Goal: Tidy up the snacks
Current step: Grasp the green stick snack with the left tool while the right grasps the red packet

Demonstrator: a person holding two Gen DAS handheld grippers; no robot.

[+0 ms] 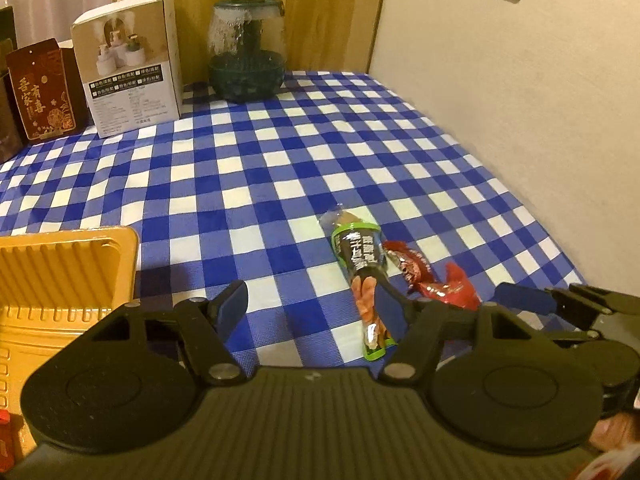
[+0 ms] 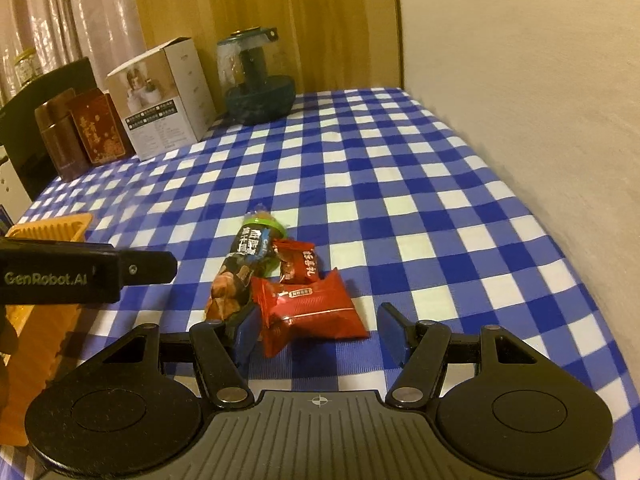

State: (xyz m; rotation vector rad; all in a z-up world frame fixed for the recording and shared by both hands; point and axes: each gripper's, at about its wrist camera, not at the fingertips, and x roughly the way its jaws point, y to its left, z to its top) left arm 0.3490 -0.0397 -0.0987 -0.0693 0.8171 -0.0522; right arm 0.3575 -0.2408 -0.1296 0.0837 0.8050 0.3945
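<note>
Three snack packets lie together on the blue checked tablecloth [image 2: 400, 184]. The long green and black packet [image 1: 360, 264] has its near end just inside the right finger of my open left gripper [image 1: 310, 306], whose pads are not pressing it. In the right wrist view the large red packet [image 2: 312, 308] lies between the fingers of my open right gripper [image 2: 320, 330], closer to the left pad and not squeezed. A small red packet [image 2: 296, 264] rests behind it, against the green and black packet [image 2: 240, 268]. A yellow ribbed tray [image 1: 60, 272] stands at the left.
At the back stand a white carton [image 1: 132, 68], a dark red box [image 1: 42, 92] and a green-based glass jar [image 1: 246, 52]. A cream wall [image 1: 520, 100] runs along the table's right edge. The left gripper's arm [image 2: 88, 272] crosses the right wrist view's left side.
</note>
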